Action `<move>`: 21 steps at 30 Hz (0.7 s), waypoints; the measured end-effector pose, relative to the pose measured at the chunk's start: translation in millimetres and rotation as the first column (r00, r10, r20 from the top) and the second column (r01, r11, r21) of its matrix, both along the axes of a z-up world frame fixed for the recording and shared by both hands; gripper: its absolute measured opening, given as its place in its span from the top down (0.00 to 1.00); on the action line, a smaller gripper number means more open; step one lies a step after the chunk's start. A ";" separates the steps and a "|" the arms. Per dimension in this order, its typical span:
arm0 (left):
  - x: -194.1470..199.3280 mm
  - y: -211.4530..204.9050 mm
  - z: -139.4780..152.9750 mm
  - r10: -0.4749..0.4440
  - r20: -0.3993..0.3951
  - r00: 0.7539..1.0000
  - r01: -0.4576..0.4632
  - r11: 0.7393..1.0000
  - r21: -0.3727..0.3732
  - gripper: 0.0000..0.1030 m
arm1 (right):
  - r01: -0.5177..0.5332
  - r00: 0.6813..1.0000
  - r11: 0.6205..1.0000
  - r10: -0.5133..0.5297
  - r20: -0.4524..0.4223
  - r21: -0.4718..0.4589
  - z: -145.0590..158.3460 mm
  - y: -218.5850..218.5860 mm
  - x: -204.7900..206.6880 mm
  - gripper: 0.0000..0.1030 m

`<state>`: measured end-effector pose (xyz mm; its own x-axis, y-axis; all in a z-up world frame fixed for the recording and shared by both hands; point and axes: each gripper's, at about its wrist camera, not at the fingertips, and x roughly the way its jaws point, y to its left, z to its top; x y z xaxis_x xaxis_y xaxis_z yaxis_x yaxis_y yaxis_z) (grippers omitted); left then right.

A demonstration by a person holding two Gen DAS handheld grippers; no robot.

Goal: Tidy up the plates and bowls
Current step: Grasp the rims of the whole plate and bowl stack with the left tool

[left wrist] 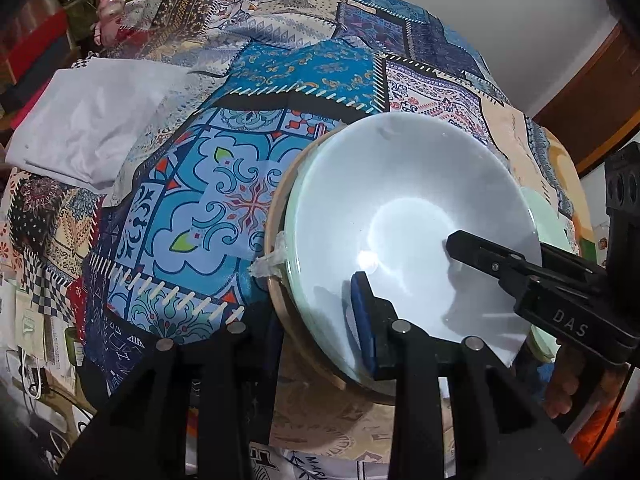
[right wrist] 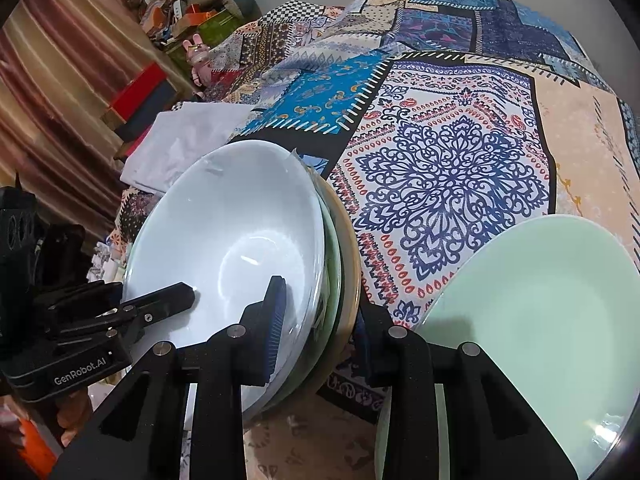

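Observation:
A stack of dishes stands on the patchwork cloth: a white bowl [left wrist: 404, 216] on top, a pale green dish under it and a wooden plate [left wrist: 276, 256] at the bottom. The white bowl [right wrist: 224, 240] also shows in the right wrist view. My left gripper [left wrist: 316, 312] is shut on the stack's near rim, one pad inside the bowl. My right gripper [right wrist: 320, 320] is shut on the stack's rim [right wrist: 340, 280] from the other side, and appears in the left wrist view [left wrist: 500, 264]. A separate pale green plate [right wrist: 540, 312] lies to the right.
The patchwork cloth [right wrist: 448, 168] covers the table. A folded white cloth [left wrist: 92, 120] lies at the far left. A pink rabbit toy [right wrist: 198, 60] and cluttered boxes stand beyond the table's far left edge. A curtain hangs at the left.

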<state>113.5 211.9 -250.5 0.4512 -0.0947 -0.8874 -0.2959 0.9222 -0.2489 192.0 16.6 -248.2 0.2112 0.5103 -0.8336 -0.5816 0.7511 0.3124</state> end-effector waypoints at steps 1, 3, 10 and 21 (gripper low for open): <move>0.8 -0.1 0.4 0.001 -0.001 1.000 -0.001 1.000 0.000 0.68 | 0.003 1.000 1.000 -0.003 -0.001 0.003 0.5 -0.7 0.4 0.72; 1.2 -1.1 1.9 0.000 -0.001 1.000 0.000 1.000 0.004 0.68 | 0.008 1.000 1.000 -0.008 0.000 0.008 1.4 -1.4 1.0 0.72; 2.5 -5.0 10.2 -0.001 0.008 1.000 0.001 1.000 0.012 0.68 | 0.025 1.000 0.999 -0.025 0.014 0.031 12.1 -7.0 0.5 0.72; 7.5 -28.5 52.1 -0.049 0.073 0.996 0.045 0.998 0.044 0.68 | 0.064 0.994 0.996 -0.070 0.087 0.067 47.9 -34.1 0.9 0.72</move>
